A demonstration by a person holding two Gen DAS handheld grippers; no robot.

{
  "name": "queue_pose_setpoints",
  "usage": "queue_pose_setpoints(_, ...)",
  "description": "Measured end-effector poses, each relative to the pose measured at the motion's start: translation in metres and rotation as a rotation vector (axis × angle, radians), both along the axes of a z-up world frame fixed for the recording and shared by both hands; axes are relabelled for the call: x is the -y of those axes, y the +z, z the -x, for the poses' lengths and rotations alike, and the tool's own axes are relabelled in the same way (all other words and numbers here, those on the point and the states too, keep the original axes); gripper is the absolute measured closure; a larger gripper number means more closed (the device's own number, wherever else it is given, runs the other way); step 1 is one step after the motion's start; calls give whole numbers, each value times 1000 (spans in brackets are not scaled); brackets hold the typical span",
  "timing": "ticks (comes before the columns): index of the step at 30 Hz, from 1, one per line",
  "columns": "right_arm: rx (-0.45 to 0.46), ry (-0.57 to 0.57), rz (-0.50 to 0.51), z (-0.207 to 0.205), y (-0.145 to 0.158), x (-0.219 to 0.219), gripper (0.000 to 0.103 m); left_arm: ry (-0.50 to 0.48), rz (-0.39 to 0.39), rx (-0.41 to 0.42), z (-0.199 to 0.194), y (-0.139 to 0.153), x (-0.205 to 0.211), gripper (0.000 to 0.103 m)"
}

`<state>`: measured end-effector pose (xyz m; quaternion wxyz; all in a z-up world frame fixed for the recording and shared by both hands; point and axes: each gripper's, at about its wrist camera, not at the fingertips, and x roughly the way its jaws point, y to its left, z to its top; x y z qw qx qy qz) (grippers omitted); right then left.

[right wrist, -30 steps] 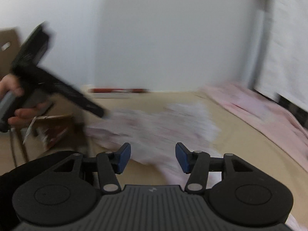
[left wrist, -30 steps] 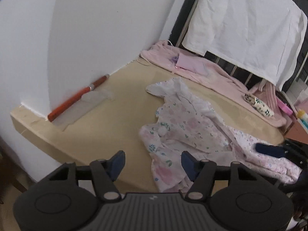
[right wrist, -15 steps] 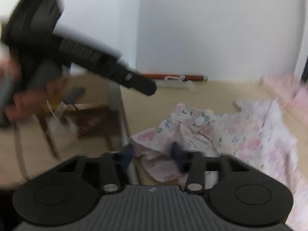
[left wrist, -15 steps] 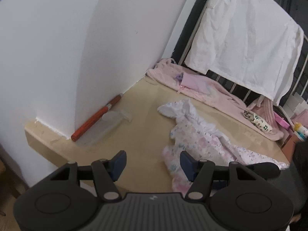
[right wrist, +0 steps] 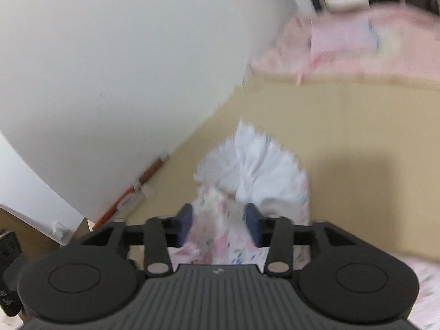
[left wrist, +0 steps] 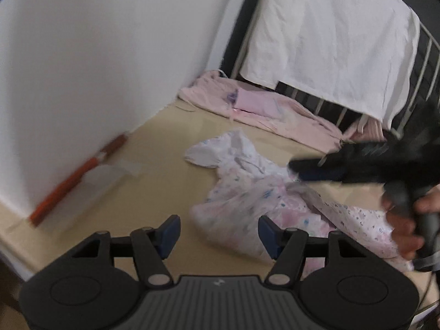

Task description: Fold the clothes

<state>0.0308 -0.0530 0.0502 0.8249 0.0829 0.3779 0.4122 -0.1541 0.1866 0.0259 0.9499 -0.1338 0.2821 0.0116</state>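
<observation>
A thin, soft floral garment [left wrist: 247, 192], white and pink with small blue and green sprigs, is seen lying crumpled in loose folds on the smooth beige counter [left wrist: 165, 181], its white ruffled end turned toward the wall. One such garment is counted. The left hand-held gripper [left wrist: 218, 231] is held above the counter's near edge, its jaws opening, nothing between the blue pads. The right hand-held gripper [right wrist: 218, 227] is shown with jaws opening and floral cloth lying between them; the view is blurred. A quilted pink blanket [left wrist: 275, 112] is bunched at the far edge, and one orange stick [left wrist: 74, 178] lies along the white wall.
</observation>
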Motion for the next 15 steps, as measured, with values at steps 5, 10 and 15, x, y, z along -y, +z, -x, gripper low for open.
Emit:
queue_pose_setpoints(5, 82, -100, 143, -40, 16, -14, 35, 49, -188, -48, -31, -5, 32, 37)
queue_pose_setpoints(10, -171, -112, 151, -106, -14, -31, 39, 38, -144, -74, -40, -11, 28, 87)
queue_pose_setpoints(15, -220, -30, 76, -95, -18, -38, 102, 125, -63, -104, -27, -5, 8, 92)
